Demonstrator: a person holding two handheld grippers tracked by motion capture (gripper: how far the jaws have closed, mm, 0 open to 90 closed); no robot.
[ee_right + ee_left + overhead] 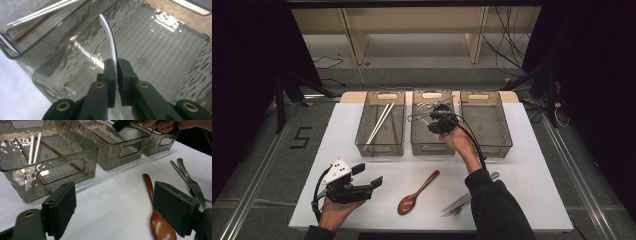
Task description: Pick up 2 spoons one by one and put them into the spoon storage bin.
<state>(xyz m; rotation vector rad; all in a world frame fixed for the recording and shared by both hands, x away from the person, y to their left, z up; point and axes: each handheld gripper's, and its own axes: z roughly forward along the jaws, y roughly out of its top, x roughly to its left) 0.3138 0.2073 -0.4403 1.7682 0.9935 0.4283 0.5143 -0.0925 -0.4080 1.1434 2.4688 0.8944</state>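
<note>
Clamped between the right claw (pixel 116 72) jaws, a white spoon (pixel 109 35) was held above the middle bin (pixel 175 40). Placing was judged underway; release is needed next. Beside that bin, the left claw (pixel 115 207) was noted released.

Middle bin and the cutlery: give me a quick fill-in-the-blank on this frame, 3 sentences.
1. The right gripper is shut on a white spoon above the ____ bin.
2. The chopsticks lie in the ____ bin.
3. The left gripper stands ____, near the wooden spoon on the table.

Missing words: middle; left; open
</note>
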